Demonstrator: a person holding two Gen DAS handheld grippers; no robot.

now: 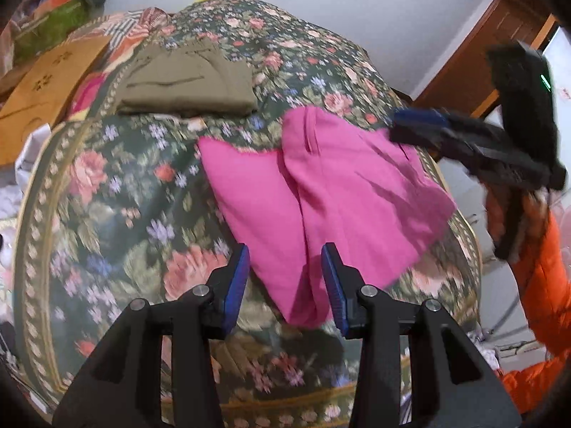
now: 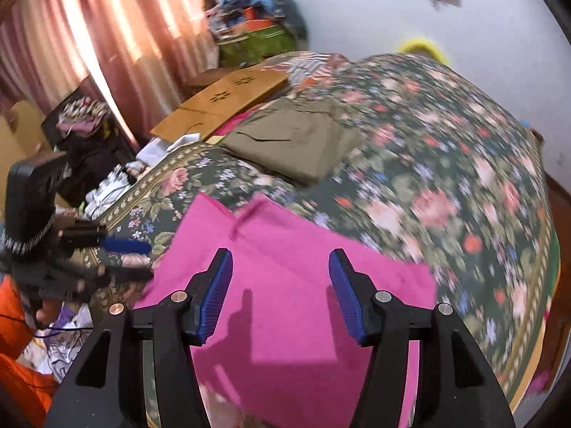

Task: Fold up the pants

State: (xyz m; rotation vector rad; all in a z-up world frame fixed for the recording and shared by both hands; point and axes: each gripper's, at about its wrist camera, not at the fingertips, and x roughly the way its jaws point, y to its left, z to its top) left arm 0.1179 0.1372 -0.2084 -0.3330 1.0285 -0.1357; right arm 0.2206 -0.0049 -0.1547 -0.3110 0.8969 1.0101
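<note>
Bright pink pants (image 1: 321,185) lie partly folded on the floral bedspread (image 1: 107,214). My left gripper (image 1: 285,249) hovers over their near end with its blue pads apart, and the cloth lies below the gap, not pinched. My right gripper (image 2: 281,254) stands open above the broad pink panel (image 2: 303,303), casting its shadow on it. In the left wrist view the right gripper (image 1: 410,126) is at the pants' far right corner. In the right wrist view the left gripper (image 2: 139,259) sits at the pants' left edge. A folded olive pair (image 1: 189,82) (image 2: 292,139) rests farther back on the bed.
A flat cardboard box (image 1: 46,85) (image 2: 221,103) lies beside the olive pair at the bed's edge. Bags and clothes (image 2: 257,18) are piled against the wall, with a pink curtain (image 2: 89,35) behind. An orange sleeve (image 1: 546,285) holds the right gripper. A wooden door frame (image 1: 481,53) stands at the right.
</note>
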